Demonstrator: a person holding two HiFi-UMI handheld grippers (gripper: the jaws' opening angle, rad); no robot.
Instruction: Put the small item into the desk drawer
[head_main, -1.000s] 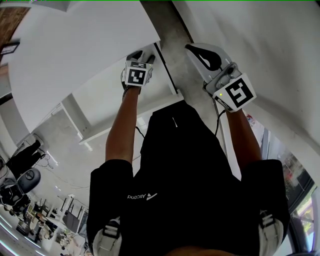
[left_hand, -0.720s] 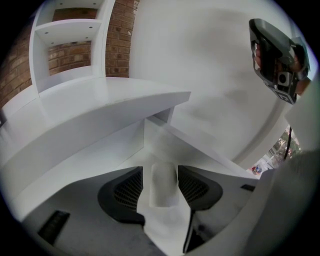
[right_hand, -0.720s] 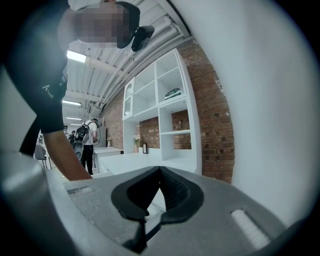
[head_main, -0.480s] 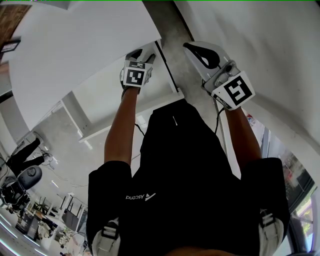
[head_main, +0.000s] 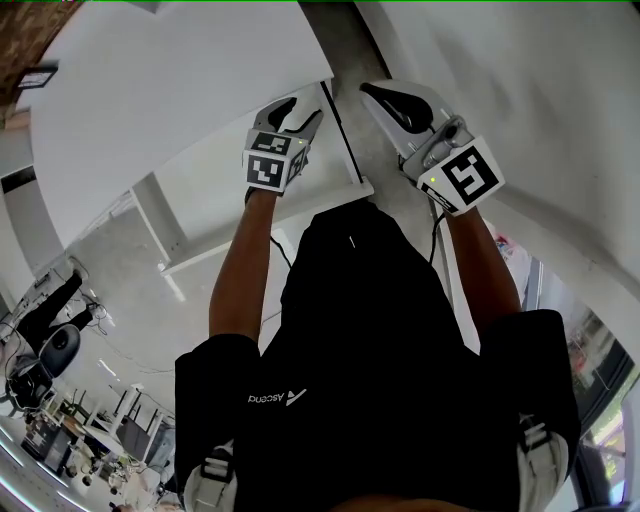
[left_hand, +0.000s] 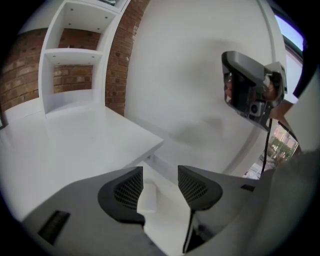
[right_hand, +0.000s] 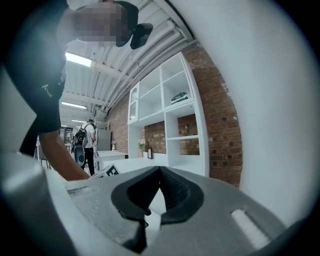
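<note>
A white desk top (head_main: 170, 90) fills the upper left of the head view, and its corner (left_hand: 150, 142) lies just past my left gripper. My left gripper (head_main: 300, 110) hovers at that desk edge, open (left_hand: 160, 175), with nothing between its fingers. Below the gap a small white block-shaped part (left_hand: 147, 197) shows by the left finger; I cannot tell what it is. My right gripper (head_main: 372, 92) is held up beside it near the white wall, shut (right_hand: 160, 170) and empty. It also appears in the left gripper view (left_hand: 250, 90). No small item shows, and I cannot make out a drawer.
A white wall (left_hand: 200, 75) curves behind the desk. White shelves (right_hand: 170, 125) stand against a brick wall (right_hand: 215, 125). A person with a backpack (right_hand: 85, 140) stands far back among office desks and chairs (head_main: 50, 360).
The left gripper's jaws have spread apart and it has shifted slightly along the desk edge. The right gripper stays raised, moved a little up and left.
</note>
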